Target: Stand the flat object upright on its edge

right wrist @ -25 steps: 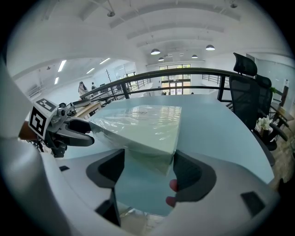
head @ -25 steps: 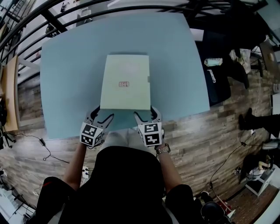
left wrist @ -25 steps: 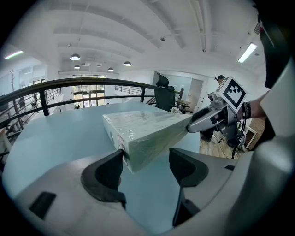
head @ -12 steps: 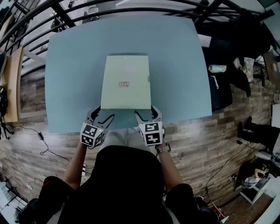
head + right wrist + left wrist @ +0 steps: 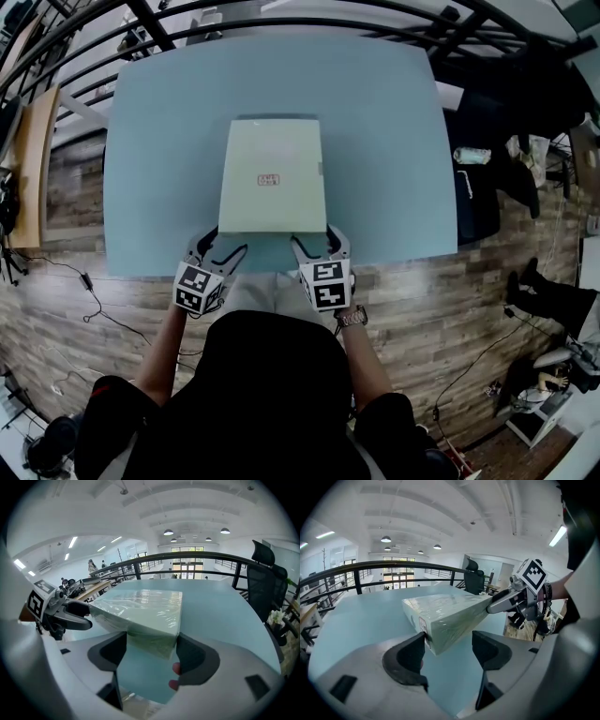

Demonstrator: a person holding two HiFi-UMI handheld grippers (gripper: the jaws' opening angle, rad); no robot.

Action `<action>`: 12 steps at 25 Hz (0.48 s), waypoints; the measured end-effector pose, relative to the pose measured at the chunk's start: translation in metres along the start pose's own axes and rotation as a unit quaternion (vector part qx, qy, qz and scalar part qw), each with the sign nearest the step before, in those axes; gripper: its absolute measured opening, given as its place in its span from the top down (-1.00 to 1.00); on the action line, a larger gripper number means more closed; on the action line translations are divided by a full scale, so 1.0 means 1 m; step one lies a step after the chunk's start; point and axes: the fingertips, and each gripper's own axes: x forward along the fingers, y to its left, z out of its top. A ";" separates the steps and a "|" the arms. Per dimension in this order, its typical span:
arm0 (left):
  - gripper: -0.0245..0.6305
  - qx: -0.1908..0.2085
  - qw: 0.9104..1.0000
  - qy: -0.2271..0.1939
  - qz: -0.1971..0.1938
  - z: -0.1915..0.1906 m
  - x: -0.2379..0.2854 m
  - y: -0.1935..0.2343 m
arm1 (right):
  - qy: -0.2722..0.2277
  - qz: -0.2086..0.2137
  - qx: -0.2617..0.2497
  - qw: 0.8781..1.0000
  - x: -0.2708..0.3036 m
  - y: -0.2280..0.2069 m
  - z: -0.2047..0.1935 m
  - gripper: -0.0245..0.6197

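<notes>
While the flat pale-green shrink-wrapped box [image 5: 272,178] lies on the light-blue table [image 5: 384,141], left gripper [image 5: 220,246] & right gripper [image 5: 314,239] gape, its near corners between their jaws. Best to pinch both evenly, then tip slowly.

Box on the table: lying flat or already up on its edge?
Lying flat. In the head view the shrink-wrapped box rests on the blue table with its broad, labelled face upward; it is not yet on edge.

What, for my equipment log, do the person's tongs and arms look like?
Left tongs and right tongs: pale grey bodies, black curved pads, a cube of black-and-white square markers each. The person wears a black top and a watch on the right wrist.
</notes>
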 end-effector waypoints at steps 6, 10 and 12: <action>-0.04 -0.004 1.000 -0.004 0.006 -0.002 -0.008 0.002 | -0.001 0.004 -0.002 1.000 -0.005 0.006 0.002 -0.03; -0.04 -0.002 1.000 -0.006 0.002 -0.001 -0.012 -0.002 | -0.004 0.004 -0.002 1.000 -0.008 0.007 0.002 -0.03; -0.04 -0.001 1.000 -0.007 0.001 0.001 -0.013 -0.006 | -0.004 0.004 -0.001 1.000 -0.010 0.006 0.003 -0.03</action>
